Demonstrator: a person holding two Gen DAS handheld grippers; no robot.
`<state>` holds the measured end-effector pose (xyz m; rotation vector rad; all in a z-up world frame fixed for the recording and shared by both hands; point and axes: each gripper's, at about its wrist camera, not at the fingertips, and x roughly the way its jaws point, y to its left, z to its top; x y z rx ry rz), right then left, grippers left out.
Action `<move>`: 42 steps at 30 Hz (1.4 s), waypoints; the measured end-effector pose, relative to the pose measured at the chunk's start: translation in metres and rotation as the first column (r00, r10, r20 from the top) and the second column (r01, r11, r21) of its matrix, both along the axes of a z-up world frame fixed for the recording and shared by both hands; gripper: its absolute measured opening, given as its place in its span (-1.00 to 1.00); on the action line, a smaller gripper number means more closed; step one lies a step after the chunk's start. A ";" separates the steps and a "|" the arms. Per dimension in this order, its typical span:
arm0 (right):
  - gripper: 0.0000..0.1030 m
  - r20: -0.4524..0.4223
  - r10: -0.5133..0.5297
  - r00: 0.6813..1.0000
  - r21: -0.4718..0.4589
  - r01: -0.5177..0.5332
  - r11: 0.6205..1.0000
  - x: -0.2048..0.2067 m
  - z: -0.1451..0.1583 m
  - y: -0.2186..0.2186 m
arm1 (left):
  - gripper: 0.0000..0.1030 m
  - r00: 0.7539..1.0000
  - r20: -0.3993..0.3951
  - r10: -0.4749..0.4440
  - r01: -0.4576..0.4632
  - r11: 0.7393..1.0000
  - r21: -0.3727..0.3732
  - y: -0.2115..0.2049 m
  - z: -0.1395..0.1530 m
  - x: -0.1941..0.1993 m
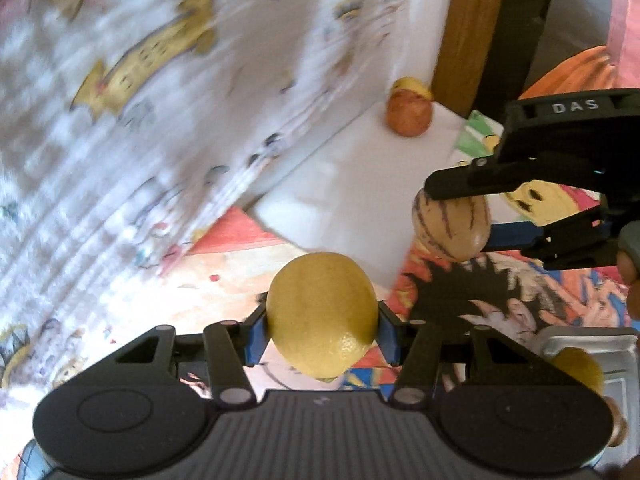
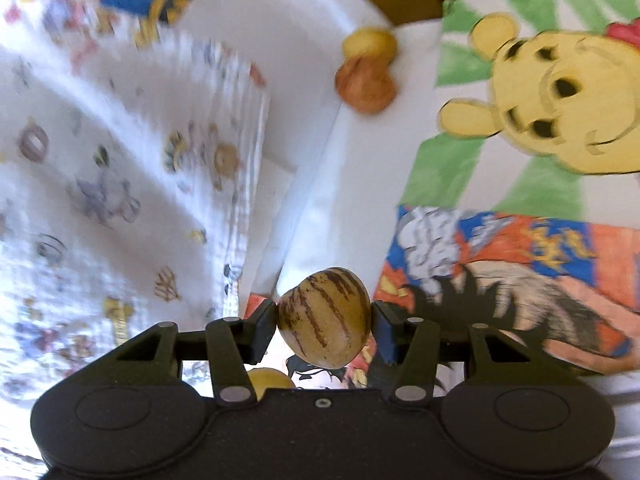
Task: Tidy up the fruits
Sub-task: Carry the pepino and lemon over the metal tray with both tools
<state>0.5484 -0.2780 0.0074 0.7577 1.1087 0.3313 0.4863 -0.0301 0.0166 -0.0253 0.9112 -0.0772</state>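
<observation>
My left gripper (image 1: 322,320) is shut on a yellow lemon (image 1: 322,312) and holds it above the picture-covered table. My right gripper (image 2: 325,320) is shut on a tan pepino melon with purple stripes (image 2: 325,316); it also shows in the left wrist view (image 1: 452,224), held by the right gripper (image 1: 460,216) to the right of and beyond the lemon. A reddish apple (image 1: 409,114) sits at the far end of the white surface with a yellow fruit (image 1: 412,86) behind it; both show in the right wrist view, the apple (image 2: 366,88) and the yellow fruit (image 2: 370,42).
A patterned cloth (image 1: 140,120) hangs at the left. Cartoon drawings (image 2: 520,272) cover the table at the right. A metal tray (image 1: 592,348) with a yellow fruit (image 1: 580,368) lies at the lower right. A wooden chair leg (image 1: 468,28) stands at the back.
</observation>
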 end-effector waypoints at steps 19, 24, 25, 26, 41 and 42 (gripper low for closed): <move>0.04 0.048 -0.218 0.975 -0.119 0.222 0.968 -0.126 0.039 -0.149 | 0.13 0.983 0.048 -0.178 0.179 0.983 -0.032 -0.104 0.036 -0.063; 0.04 0.031 -0.228 0.973 -0.136 0.230 0.964 -0.152 0.034 -0.163 | 0.13 0.975 0.031 -0.221 0.223 0.974 -0.047 -0.127 0.036 -0.079; 0.04 0.026 -0.228 0.973 -0.139 0.229 0.963 -0.157 0.033 -0.164 | 0.13 0.973 0.027 -0.231 0.232 0.972 -0.049 -0.131 0.036 -0.083; 0.04 0.021 -0.228 0.973 -0.141 0.228 0.963 -0.161 0.032 -0.166 | 0.13 0.970 0.023 -0.242 0.242 0.969 -0.048 -0.135 0.035 -0.087; 0.04 -0.050 -0.236 0.970 -0.133 0.228 0.965 -0.208 0.020 -0.183 | 0.13 0.929 -0.061 -0.366 0.363 0.930 -0.049 -0.167 0.023 -0.145; 0.04 -0.055 -0.239 0.970 -0.129 0.230 0.965 -0.210 0.018 -0.184 | 0.13 0.926 -0.066 -0.371 0.368 0.929 -0.047 -0.169 0.022 -0.148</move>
